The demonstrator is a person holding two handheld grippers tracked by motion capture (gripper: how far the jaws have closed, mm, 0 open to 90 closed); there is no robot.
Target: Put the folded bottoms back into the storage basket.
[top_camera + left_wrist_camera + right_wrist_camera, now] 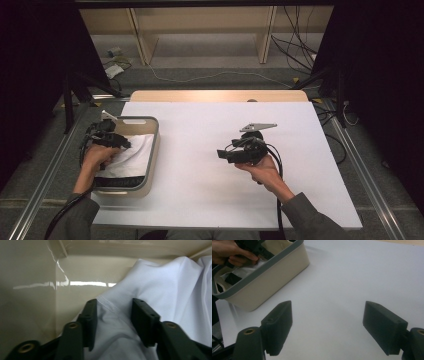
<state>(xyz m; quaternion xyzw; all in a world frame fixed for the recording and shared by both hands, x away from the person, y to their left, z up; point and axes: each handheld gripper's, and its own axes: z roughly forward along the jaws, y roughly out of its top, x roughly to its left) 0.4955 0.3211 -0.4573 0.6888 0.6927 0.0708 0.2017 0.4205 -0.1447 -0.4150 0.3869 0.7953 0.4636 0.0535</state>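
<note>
A cream basket [156, 145] with a grey rim stands at the table's left; a white cloth [132, 155] lies inside it. My left gripper [122, 143] reaches down into the basket. In the left gripper view its jaws stand apart [113, 315] with a fold of the cloth [170, 290] lying loosely between them, next to the basket's inner wall [30, 302]. My right gripper [220, 154] hovers over the middle of the table, pointing left toward the basket [274, 275]. Its jaws are wide open [332, 325] over bare table, nothing between them.
A white sheet [200, 200] covers the table, with a wooden edge [215, 95] at the far side. Beyond it are wooden shelf legs [142, 45] and cables [295, 50] on the floor. Metal rails [45, 165] run along both sides of the table.
</note>
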